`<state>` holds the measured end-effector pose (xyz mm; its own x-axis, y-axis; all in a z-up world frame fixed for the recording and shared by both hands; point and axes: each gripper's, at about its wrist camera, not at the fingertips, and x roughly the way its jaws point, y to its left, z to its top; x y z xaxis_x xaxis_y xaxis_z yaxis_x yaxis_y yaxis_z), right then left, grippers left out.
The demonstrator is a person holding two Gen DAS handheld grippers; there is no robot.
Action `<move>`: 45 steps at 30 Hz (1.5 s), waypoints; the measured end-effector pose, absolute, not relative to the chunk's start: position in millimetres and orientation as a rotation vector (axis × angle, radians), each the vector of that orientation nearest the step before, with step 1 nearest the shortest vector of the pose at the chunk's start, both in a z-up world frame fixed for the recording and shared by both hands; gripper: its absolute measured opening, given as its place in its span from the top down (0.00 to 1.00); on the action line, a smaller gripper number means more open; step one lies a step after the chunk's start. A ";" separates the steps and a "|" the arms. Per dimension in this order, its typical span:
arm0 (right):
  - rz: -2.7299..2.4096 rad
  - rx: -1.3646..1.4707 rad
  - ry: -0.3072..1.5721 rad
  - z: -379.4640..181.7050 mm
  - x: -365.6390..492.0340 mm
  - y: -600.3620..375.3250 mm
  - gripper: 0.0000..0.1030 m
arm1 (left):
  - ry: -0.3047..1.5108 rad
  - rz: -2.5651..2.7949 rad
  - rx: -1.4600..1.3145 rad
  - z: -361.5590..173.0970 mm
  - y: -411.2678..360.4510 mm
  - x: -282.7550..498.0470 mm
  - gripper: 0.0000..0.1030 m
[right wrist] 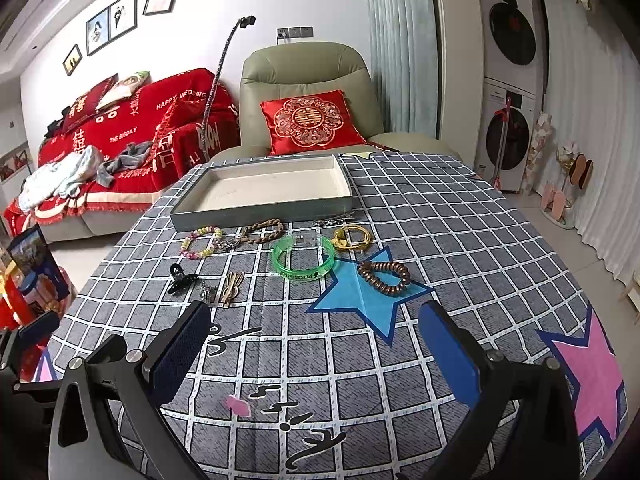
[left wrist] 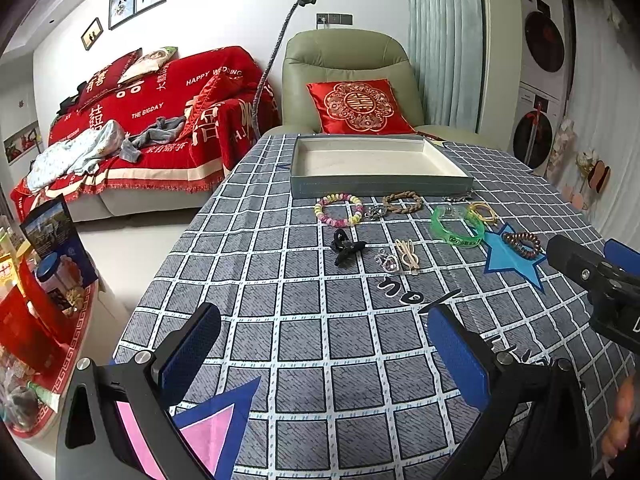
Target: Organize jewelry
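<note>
Grey checked cloth covers the tabletop (right wrist: 400, 220). Jewelry lies loose just before the empty tray (right wrist: 264, 188), probably staged for transfer: green bangle (right wrist: 304, 260), coil tie (right wrist: 384, 278), bead bracelet (right wrist: 202, 242). Left tool (left wrist: 324, 352) and right tool (right wrist: 316, 348) are spread, holding nothing. Small clips near the tray's front wall are indistinct.

We are seeing an empty grey tray (right wrist: 260, 210) lying flat, a green bangle (right wrist: 304, 258), brown coil tie (right wrist: 384, 278), pastel bead bracelet (right wrist: 202, 242) and black claw clip (right wrist: 180, 278) lying scattered just before it
</note>
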<state>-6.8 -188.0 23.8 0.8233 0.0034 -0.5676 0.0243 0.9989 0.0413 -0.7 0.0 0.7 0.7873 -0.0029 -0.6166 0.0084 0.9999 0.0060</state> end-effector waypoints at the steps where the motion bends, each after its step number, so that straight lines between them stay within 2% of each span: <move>1: -0.011 0.046 0.604 23.7 -6.8 -187.8 0.00 | 0.663 -0.006 0.009 1.0 -0.2 -0.9 0.00; 45: -0.008 0.045 0.600 23.4 -9.3 -185.0 0.00 | 0.665 -0.003 0.004 0.8 2.6 -3.0 0.00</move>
<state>-9.3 -185.0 23.4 0.8255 0.0057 -0.5644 0.0203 0.9990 0.0398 -3.0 2.6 0.8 0.7868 -0.0018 -0.6172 0.0047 1.0000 0.0030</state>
